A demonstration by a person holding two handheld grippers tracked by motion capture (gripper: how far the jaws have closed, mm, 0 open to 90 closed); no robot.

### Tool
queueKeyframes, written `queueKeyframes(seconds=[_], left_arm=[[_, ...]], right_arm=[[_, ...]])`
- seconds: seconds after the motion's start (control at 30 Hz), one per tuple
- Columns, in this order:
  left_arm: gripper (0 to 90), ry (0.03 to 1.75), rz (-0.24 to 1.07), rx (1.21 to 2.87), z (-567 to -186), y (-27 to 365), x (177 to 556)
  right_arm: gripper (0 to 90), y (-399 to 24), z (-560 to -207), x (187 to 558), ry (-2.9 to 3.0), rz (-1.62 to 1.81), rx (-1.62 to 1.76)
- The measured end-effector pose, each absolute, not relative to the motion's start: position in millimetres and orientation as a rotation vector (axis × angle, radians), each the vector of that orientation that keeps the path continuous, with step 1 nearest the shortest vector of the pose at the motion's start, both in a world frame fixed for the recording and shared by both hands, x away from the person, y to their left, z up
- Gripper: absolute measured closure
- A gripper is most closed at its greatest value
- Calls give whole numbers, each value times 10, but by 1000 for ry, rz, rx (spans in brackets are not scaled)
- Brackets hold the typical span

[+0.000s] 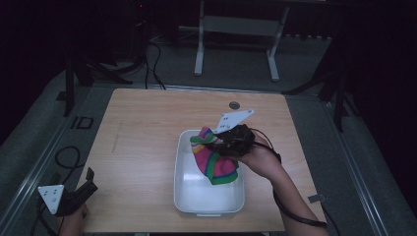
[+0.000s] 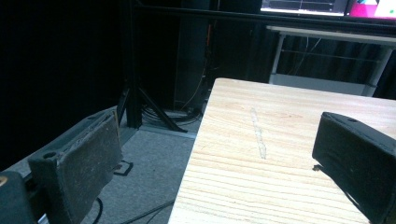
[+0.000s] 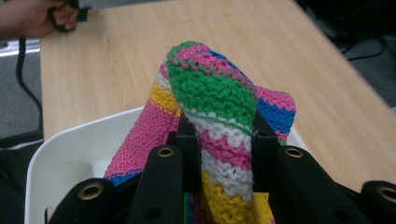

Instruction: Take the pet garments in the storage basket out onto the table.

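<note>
A knitted cloth (image 1: 214,160) in pink, green, yellow, white and blue stripes hangs over the white tub (image 1: 187,191) in the middle of the table. My right gripper (image 1: 220,142) is shut on the cloth's upper part, and the cloth's lower end droops into the tub. In the right gripper view the cloth (image 3: 212,93) bulges up between the black jaws of the right gripper (image 3: 223,140). My left gripper (image 1: 87,183) rests at the table's near left corner, open. In the left gripper view the left gripper (image 2: 219,154) has only bare tabletop between its pads.
The wooden table (image 1: 142,128) has a small round grommet (image 1: 234,104) near its far edge. A long scratch mark (image 2: 258,135) runs across the wood. Cables (image 1: 152,64) and a white frame stand (image 1: 236,44) lie on the floor beyond the table.
</note>
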State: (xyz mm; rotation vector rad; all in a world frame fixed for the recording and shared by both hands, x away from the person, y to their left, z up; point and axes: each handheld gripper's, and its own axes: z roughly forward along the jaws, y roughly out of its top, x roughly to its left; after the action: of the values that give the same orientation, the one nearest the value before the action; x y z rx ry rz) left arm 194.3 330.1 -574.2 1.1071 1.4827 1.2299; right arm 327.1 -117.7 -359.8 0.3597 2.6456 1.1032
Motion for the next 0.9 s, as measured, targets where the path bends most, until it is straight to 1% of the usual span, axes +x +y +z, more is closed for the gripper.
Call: queueKeyframes(seconds=[0.17, 0.23, 0.37, 0.6, 0.63, 0.7, 0.8, 0.83, 0.9], left_arm=[[19, 1482, 1232, 1108, -5743, 3300, 1942], [18, 1483, 1233, 1109, -5742, 3299, 1943], [19, 1484, 1235, 1108, -5742, 3296, 1943], [18, 1486, 1234, 1110, -5742, 3296, 1942], [19, 1486, 1234, 1110, -5742, 3296, 1942], [19, 1485, 1235, 1110, -5742, 3298, 1941], [19, 1485, 1234, 1107, -5742, 3299, 1943], [18, 1486, 1235, 1107, -5742, 3299, 1943], [19, 1486, 1235, 1107, -5742, 3298, 1944]], right_arm=[[725, -1356, -3453, 3276, 2585, 1132, 397], [725, -1523, -3367, 3294, 2551, 1137, 432], [725, -1763, -3303, 3335, 2505, 1137, 491], [724, -2179, -3308, 3426, 2423, 1105, 620], [724, -2179, -3308, 3426, 2423, 1105, 620], [724, -2351, -3326, 3456, 2391, 1069, 664], [724, -2413, -3331, 3466, 2381, 1062, 682], [723, -2607, -3341, 3483, 2347, 1058, 736], [724, -2701, -3351, 3488, 2324, 1052, 757]])
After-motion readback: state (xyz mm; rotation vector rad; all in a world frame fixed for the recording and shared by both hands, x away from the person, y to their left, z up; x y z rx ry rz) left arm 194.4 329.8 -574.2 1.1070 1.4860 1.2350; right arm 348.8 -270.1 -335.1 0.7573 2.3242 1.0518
